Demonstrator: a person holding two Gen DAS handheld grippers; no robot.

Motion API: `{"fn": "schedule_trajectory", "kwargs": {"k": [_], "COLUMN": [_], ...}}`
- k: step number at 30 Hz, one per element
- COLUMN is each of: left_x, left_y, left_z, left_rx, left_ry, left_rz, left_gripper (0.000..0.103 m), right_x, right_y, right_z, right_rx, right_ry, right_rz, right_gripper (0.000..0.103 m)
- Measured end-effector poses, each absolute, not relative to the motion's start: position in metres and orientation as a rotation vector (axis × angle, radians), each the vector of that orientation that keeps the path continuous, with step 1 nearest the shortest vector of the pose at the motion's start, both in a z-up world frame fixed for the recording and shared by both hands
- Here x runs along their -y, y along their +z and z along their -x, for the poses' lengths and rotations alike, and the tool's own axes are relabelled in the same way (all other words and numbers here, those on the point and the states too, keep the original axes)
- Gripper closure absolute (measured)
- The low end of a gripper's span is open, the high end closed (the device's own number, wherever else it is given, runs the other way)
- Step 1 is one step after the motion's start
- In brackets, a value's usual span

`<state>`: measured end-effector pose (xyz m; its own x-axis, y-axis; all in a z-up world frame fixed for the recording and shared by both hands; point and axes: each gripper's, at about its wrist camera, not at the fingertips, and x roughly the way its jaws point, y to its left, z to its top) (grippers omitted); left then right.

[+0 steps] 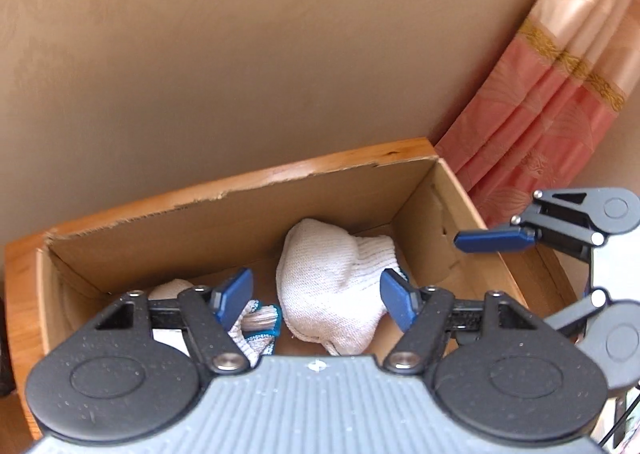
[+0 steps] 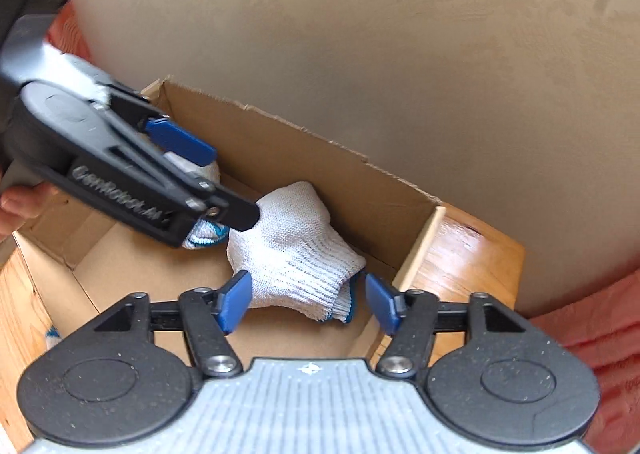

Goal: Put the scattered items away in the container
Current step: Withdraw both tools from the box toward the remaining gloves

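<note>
Cardboard box point(image 1: 224, 213) on wooden table point(image 2: 472, 254). White knit glove point(image 1: 332, 286) on box floor, betw. left gripper point(image 1: 316, 300) tips, not clamped, jaws wide. Right gripper point(image 2: 308, 304) wide too, glove cuff betw. pads. 2nd glove point(image 1: 256, 330) under left finger.

Cardboard box point(image 1: 224, 213): matt brown paperboard, torn rough rim. Inside the box, glove point(image 1: 332, 278): white knitted cloth, ribbed cuff. Beneath the box, table point(image 2: 472, 254): glossy varnished wood. Behind the box, wall point(image 1: 240, 53): matt, faintly embossed.

Blk gripper point(image 1: 316, 296); blue pads point(image 1: 236, 294)
</note>
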<state>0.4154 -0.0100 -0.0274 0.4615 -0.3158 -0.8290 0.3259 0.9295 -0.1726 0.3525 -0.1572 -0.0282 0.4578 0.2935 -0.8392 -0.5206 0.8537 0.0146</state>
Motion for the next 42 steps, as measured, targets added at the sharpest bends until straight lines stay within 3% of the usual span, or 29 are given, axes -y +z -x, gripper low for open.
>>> {"fn": "schedule_trajectory", "kwargs": {"k": [11,18,26,42], "left_x": [0.006,0.0,0.002,0.025], "left_y": [0.018,0.019,-0.016,-0.063], "left_z": [-0.329,-0.268,-0.211,-0.208], "left_rx": [-0.914,-0.914,-0.892,-0.928], "left_ry": [-0.394,-0.389,-0.335,-0.308], "left_rz": [-0.167,-0.23,-0.349,-0.3], "left_gripper": [0.021,0.019,0.018,0.018], "right_x": [0.163,0.177,0.196,0.22], "right_y": [0.03,0.017,-0.015,-0.07], "right_z": [-0.306,-0.262,-0.222,-0.181], "right_rx": [-0.925,-1.008,-1.076,-1.194], "right_ry": [0.411,0.285,0.247,0.194], "right_rz": [0.16,0.129,0.056,-0.131], "right_gripper": [0.011,0.008,0.007,0.007]}}
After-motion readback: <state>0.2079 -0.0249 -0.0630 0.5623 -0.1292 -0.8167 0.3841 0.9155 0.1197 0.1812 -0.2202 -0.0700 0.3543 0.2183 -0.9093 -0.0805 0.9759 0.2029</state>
